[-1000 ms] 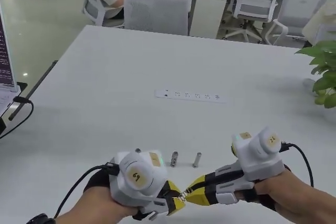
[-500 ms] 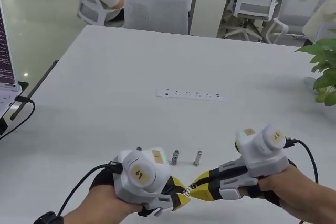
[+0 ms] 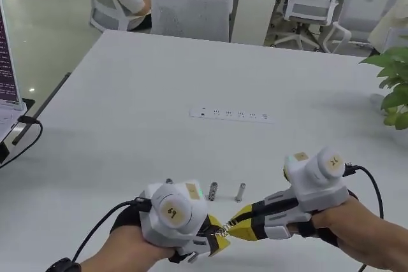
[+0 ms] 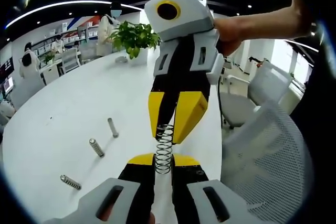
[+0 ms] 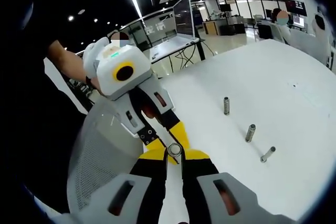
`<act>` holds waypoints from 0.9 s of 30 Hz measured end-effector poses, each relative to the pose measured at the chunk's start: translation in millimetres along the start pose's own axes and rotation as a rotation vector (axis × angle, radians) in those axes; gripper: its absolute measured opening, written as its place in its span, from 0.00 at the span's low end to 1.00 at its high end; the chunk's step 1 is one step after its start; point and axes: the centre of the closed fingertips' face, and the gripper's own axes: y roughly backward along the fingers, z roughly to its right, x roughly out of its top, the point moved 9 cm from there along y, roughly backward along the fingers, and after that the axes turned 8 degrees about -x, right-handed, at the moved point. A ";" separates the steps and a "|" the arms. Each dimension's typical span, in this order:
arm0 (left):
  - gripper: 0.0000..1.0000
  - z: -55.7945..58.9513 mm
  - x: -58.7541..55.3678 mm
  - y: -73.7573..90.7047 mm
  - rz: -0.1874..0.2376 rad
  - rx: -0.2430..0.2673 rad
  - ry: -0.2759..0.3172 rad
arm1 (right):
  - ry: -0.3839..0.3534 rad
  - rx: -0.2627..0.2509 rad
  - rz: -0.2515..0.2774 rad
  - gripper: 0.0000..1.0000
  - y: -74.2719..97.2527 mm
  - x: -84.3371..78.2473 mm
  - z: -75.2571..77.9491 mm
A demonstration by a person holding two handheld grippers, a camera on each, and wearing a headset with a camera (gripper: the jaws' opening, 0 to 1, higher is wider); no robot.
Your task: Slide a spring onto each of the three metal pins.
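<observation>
A small steel spring [image 3: 223, 229] [image 4: 164, 148] hangs just above the white table [image 3: 191, 74], close to its near edge. My left gripper [image 3: 215, 232] [image 4: 163, 162] is shut on one end of it. Facing it tip to tip, my right gripper [image 3: 234, 228] [image 5: 175, 156] is shut on the other end, which appears as a ring [image 5: 174, 150] between its yellow tips. Three short metal pins [image 3: 168, 182] [image 3: 212, 190] [image 3: 240, 192] stand in a row just beyond the grippers. Two of them [image 4: 96, 147] [image 4: 70, 182] look ribbed, as if wrapped by springs; the third [image 4: 113, 127] looks smooth.
A white power strip [image 3: 233, 116] lies flat at mid-table. A potted plant [image 3: 395, 87] stands at the right edge. A black cable [image 3: 25, 138] and a laptop [image 3: 6, 62] sit at the left. Office chairs [image 3: 191, 17] and a seated person are beyond the far edge.
Both grippers stay tip to tip with the spring between them. My right hand has drifted slightly to the right. The pins have not moved.
</observation>
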 end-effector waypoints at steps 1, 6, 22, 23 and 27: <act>0.03 -0.3 -0.4 -0.3 -0.001 -0.001 0.000 | 0.002 0.002 -0.002 0.07 -0.1 -0.1 0.0; 0.03 -0.5 -0.9 -0.1 -0.002 -0.001 -0.002 | 0.004 0.001 -0.005 0.07 -0.8 0.4 -0.8; 0.02 3.2 2.2 -0.6 0.030 -0.031 -0.044 | 0.134 0.014 -0.096 0.09 2.6 10.9 -6.3; 0.02 3.8 3.1 -0.5 0.036 -0.034 -0.043 | 0.141 0.014 -0.101 0.09 2.8 11.8 -6.8; 0.02 5.9 5.9 -0.7 0.055 -0.046 -0.046 | 0.190 0.016 -0.141 0.11 3.2 15.9 -7.6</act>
